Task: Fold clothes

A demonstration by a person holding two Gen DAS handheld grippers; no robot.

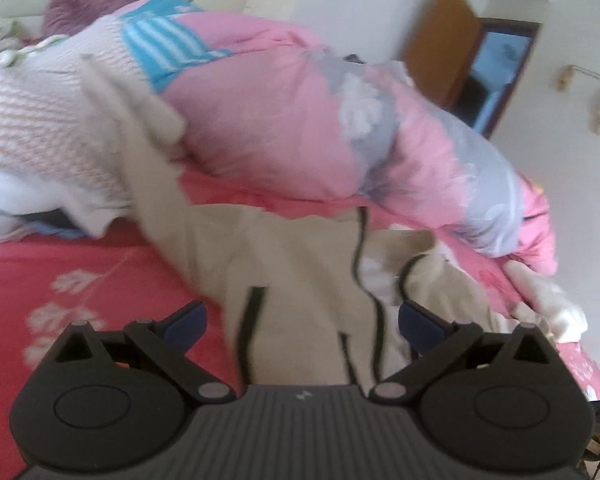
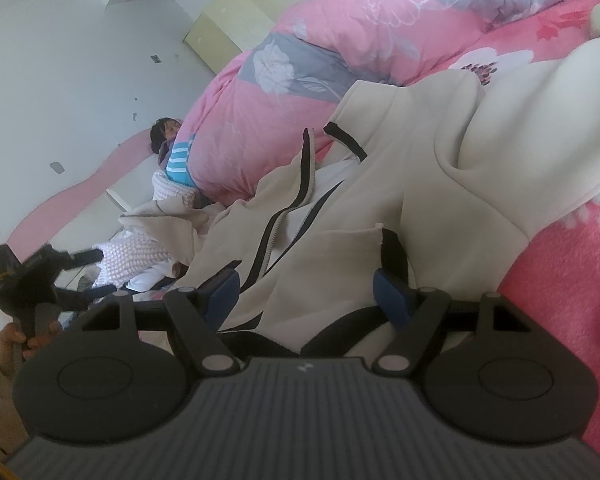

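While both grippers, left (image 1: 302,320) and right (image 2: 306,290), gape wide, the unzipped cream jacket (image 2: 400,184) lies crumpled just ahead, the right one nearer

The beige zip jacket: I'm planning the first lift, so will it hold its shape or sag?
The beige zip jacket looks soft and thick; it lies in rounded folds, so it will likely sag. Its open zipper suggests the front panels may swing apart.
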